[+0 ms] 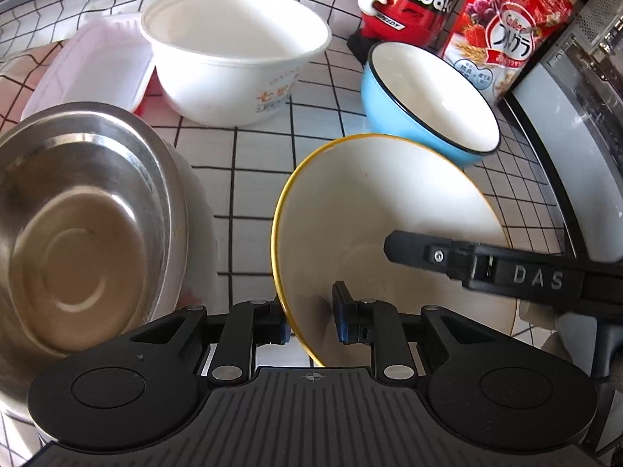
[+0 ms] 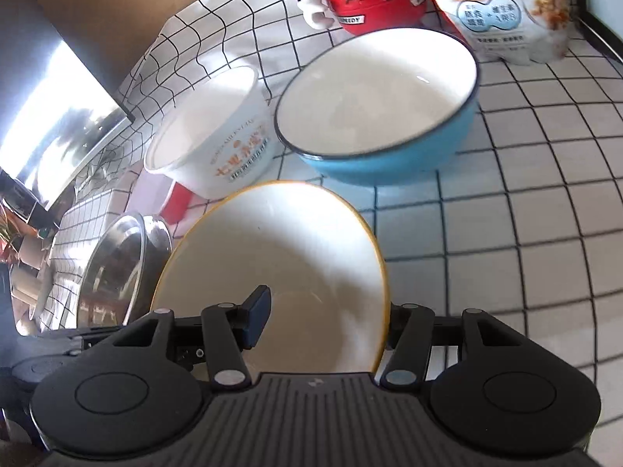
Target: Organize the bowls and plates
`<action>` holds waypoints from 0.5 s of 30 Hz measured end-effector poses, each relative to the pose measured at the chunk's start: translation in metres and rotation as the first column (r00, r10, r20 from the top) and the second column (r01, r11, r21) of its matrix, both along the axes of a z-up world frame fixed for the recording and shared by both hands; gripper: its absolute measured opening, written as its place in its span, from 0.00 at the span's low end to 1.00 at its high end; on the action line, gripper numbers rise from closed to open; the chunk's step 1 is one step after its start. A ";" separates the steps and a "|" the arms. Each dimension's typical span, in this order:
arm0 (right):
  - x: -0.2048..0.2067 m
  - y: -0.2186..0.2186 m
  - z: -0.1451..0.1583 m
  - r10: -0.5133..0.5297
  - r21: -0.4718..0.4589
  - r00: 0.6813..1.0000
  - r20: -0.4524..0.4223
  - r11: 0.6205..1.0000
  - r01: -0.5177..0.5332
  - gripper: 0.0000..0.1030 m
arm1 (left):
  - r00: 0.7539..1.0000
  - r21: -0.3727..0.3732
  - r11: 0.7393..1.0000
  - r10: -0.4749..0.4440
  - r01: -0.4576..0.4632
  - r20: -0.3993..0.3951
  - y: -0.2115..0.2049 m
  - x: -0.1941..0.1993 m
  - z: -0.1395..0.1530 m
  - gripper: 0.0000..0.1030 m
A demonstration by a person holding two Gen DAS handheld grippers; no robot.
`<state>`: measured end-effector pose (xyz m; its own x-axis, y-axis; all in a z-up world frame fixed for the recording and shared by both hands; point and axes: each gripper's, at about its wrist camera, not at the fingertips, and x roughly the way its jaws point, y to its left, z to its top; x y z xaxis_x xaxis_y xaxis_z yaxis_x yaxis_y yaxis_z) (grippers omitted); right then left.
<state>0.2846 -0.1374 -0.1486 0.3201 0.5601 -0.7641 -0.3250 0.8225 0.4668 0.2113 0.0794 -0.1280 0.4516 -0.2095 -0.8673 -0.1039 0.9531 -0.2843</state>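
- Grid-patterned white cloth covers the table, with dishes crowded toward its back.
- At far left in the left wrist view a steel bowl sits nested in a white one, mouth up. The right wrist view shows it only as a sliver at its left edge.
- Behind it lies a pale lidded box, seen properly only in the left view.
- Next comes a white tub with orange print, upright in the left view.
- At centre, the yellow-rimmed bowl is tilted, its mouth facing both cameras.
- The left gripper stands narrow, one finger outside and one inside that bowl's left rim; whether the pads press on it I cannot tell.
- The right gripper straddles the opposite rim at a middling width, inner pad clearly off the wall. Its outer finger is hidden behind the bowl, so its grip is not clear.
- Only the left view shows the right gripper's arm reaching across the bowl from the right.
- Just behind sits a blue bowl, apart from the yellow rim.
- Furthest back stand a red figure and a cereal bag.
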 end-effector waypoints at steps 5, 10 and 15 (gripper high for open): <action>0.005 -0.002 0.001 -0.017 -0.011 1.000 0.008 1.000 0.017 0.53 | 1.000 -0.011 1.000 -0.019 0.019 0.010 0.002 0.008 -0.003 0.23; 0.004 -0.009 -0.002 -0.035 -0.012 0.999 0.000 0.999 0.035 0.53 | 0.999 -0.014 0.999 -0.034 0.034 0.023 -0.004 0.018 -0.006 0.24; 0.002 -0.012 -0.001 -0.052 -0.031 0.999 0.006 0.998 0.052 0.53 | 0.998 -0.021 0.999 -0.049 0.049 0.030 -0.006 0.022 -0.007 0.25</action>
